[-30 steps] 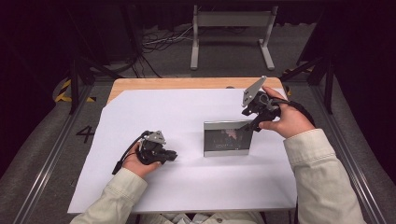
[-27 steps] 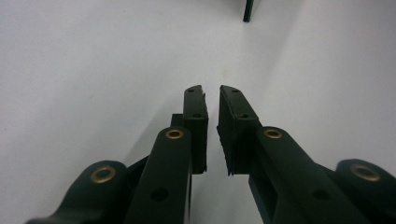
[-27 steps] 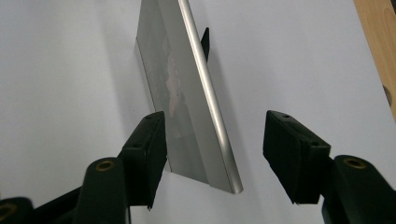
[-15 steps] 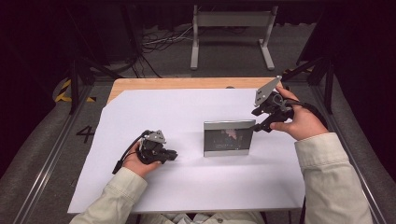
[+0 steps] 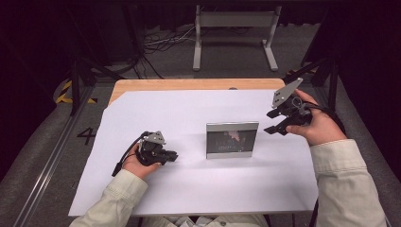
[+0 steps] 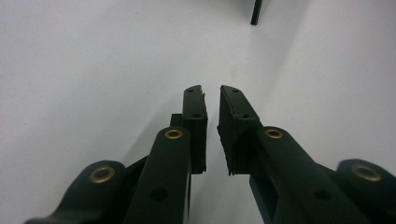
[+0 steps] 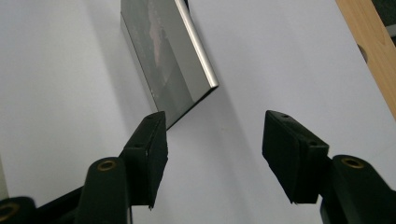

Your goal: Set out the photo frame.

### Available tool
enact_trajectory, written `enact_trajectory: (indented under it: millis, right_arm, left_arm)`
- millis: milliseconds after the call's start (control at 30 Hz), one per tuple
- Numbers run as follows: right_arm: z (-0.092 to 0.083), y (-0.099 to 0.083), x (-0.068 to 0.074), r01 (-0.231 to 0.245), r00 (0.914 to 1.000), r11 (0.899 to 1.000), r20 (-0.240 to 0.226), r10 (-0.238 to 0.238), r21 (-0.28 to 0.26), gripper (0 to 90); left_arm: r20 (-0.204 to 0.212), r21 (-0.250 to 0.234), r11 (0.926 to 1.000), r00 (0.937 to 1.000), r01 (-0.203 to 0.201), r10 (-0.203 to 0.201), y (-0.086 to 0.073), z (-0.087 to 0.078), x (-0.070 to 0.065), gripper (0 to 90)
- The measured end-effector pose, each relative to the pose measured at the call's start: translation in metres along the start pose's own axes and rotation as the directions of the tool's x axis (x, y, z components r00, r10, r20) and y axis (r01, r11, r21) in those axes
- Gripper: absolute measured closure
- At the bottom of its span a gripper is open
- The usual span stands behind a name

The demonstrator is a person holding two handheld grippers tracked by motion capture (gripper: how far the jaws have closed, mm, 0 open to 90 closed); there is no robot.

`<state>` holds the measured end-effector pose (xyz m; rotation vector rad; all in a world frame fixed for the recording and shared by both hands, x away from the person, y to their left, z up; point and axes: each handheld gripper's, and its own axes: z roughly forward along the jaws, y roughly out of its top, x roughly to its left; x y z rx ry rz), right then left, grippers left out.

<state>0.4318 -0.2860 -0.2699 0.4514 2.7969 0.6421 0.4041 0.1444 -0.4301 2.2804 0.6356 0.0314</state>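
Note:
A silver-framed picture (image 5: pixel 231 139) stands upright near the middle of the white sheet (image 5: pixel 189 113), its dark face towards me. My right gripper (image 5: pixel 269 123) hovers just right of the frame's upper right corner, apart from it. Its jaws are open wide with nothing between them. In the right gripper view the frame (image 7: pixel 168 56) lies ahead and left of the right gripper (image 7: pixel 215 121). My left gripper (image 5: pixel 172 155) rests on the sheet left of the frame and points at it. In the left gripper view the left gripper (image 6: pixel 211 88) shows only a narrow gap, with nothing in it.
The white sheet covers most of a wooden table (image 5: pixel 189 84), whose bare edge shows at the back. A grey metal stand (image 5: pixel 234 28) and cables lie on the floor beyond. Black rails run along both sides of the table.
My right gripper has drawn away to the right from the frame's upper right corner. The frame still stands in place. The left gripper has not moved.

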Motion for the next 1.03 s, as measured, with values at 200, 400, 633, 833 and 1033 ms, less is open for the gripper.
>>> enact_trajectory:
  millis: [200,400,633,833,1033]
  right_arm:
    - [-0.003,-0.017,-0.002,-0.035,0.9993,0.999,0.012,0.035,-0.010,40.7]
    - [-0.003,-0.034,-0.003,-0.072,0.9970,0.997,0.028,0.072,-0.021,40.7]
    - [0.002,-0.053,-0.003,-0.114,0.9932,0.993,0.022,0.115,-0.041,40.6]
    - [0.006,-0.068,-0.004,-0.145,0.9890,0.988,0.023,0.146,-0.044,40.5]
    - [0.009,-0.079,-0.004,-0.170,0.9848,0.984,0.024,0.172,-0.047,40.3]
  left_arm:
    - [0.000,-0.001,1.0000,1.0000,0.000,0.000,0.000,0.000,0.000,81.1]
    - [-0.004,-0.006,1.0000,1.0000,0.007,-0.007,0.000,-0.001,0.000,81.1]
    - [-0.006,-0.004,1.0000,1.0000,0.004,-0.004,-0.001,-0.001,0.001,81.0]
    - [-0.008,-0.006,1.0000,1.0000,0.004,-0.004,-0.001,-0.001,0.001,80.9]
    - [-0.013,-0.011,0.9999,0.9999,0.010,-0.011,-0.001,-0.002,0.001,80.5]
